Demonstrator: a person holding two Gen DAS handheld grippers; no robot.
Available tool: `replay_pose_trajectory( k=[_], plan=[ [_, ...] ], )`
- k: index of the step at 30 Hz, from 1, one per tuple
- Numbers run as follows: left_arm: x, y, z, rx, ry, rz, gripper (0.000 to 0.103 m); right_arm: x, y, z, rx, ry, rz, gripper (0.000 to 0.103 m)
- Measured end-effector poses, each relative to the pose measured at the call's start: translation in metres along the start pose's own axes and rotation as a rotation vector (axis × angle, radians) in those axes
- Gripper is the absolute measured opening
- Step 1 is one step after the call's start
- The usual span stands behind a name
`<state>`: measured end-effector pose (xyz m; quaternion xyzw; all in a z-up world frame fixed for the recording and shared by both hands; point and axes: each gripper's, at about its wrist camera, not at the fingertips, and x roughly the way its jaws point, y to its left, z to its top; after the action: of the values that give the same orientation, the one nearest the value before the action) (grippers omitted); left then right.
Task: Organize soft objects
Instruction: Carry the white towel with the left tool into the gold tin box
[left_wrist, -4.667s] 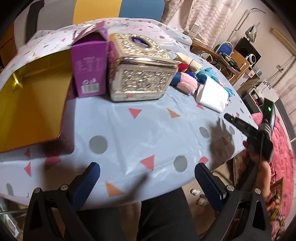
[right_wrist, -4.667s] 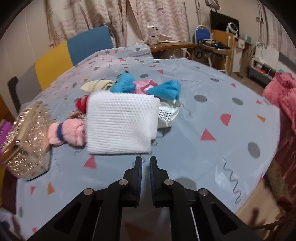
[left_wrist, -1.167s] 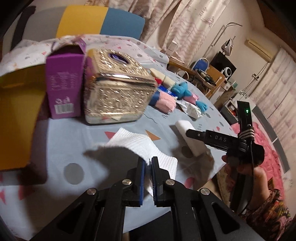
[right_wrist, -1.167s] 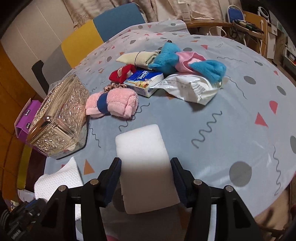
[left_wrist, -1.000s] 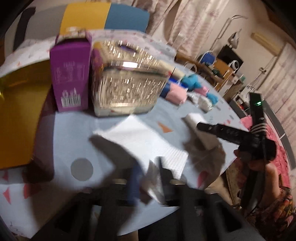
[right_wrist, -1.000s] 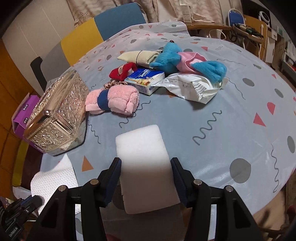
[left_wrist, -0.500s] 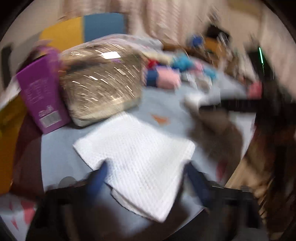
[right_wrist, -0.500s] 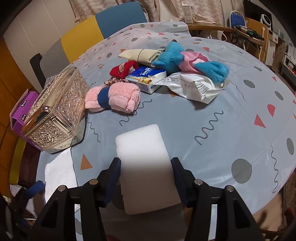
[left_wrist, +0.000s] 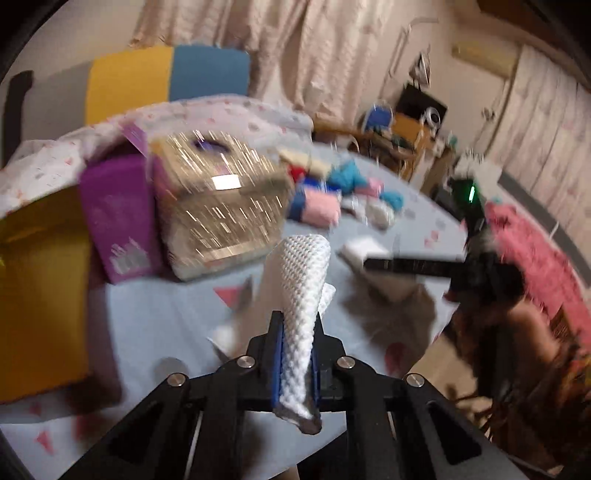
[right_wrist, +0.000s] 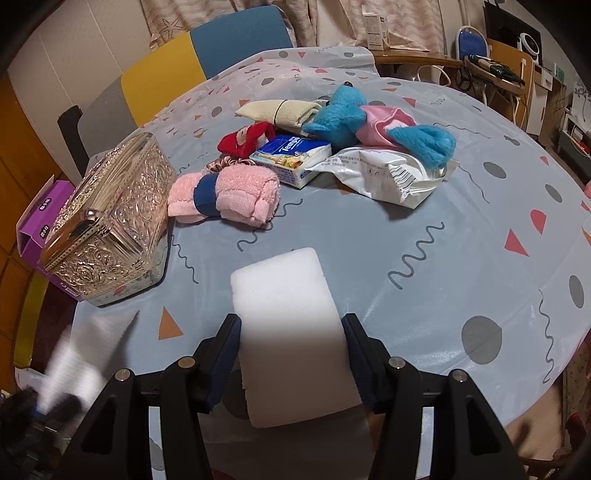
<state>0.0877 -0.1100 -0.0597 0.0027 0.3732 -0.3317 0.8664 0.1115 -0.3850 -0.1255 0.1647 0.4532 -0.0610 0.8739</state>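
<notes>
My left gripper (left_wrist: 297, 354) is shut on a white waffle-weave cloth (left_wrist: 303, 280), which it holds folded and lifted above the table; the view is blurred. The cloth shows as a blur at the lower left of the right wrist view (right_wrist: 70, 373). My right gripper (right_wrist: 290, 343) is shut on a white sponge block (right_wrist: 284, 310) just above the table. Beyond lie a rolled pink towel (right_wrist: 229, 197), a blue and pink plush (right_wrist: 362, 118), a red plush (right_wrist: 245, 138) and a beige roll (right_wrist: 277, 110).
An ornate silver box (right_wrist: 107, 221) and a purple carton (right_wrist: 37, 221) stand at the left, with a yellow panel (left_wrist: 37, 295) beside them. A tissue pack (right_wrist: 291, 157) and a crinkled white bag (right_wrist: 384, 173) lie among the soft things. The table edge (right_wrist: 517, 413) is near.
My left gripper opened over the flat white cloth, then shut on it and lifted it off the table. The right gripper has kept hold of the sponge, almost still.
</notes>
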Motion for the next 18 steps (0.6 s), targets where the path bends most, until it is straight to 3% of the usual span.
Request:
replay_pose_trajectory(
  k=[9, 13, 18],
  plan=[
    [-0.069, 0.068, 0.043, -0.115, -0.133, 0.072, 0.012, -0.008, 0.004, -0.003, 0.068, -0.023, 0.036, 0.055],
    [-0.083, 0.110, 0.053, -0.156, -0.142, 0.169, 0.012, -0.017, 0.019, -0.007, 0.034, -0.039, 0.040, 0.055],
    [-0.081, 0.170, 0.053, -0.222, -0.096, 0.281, 0.012, -0.027, 0.037, -0.014, 0.011, -0.047, 0.060, 0.055]
  ],
)
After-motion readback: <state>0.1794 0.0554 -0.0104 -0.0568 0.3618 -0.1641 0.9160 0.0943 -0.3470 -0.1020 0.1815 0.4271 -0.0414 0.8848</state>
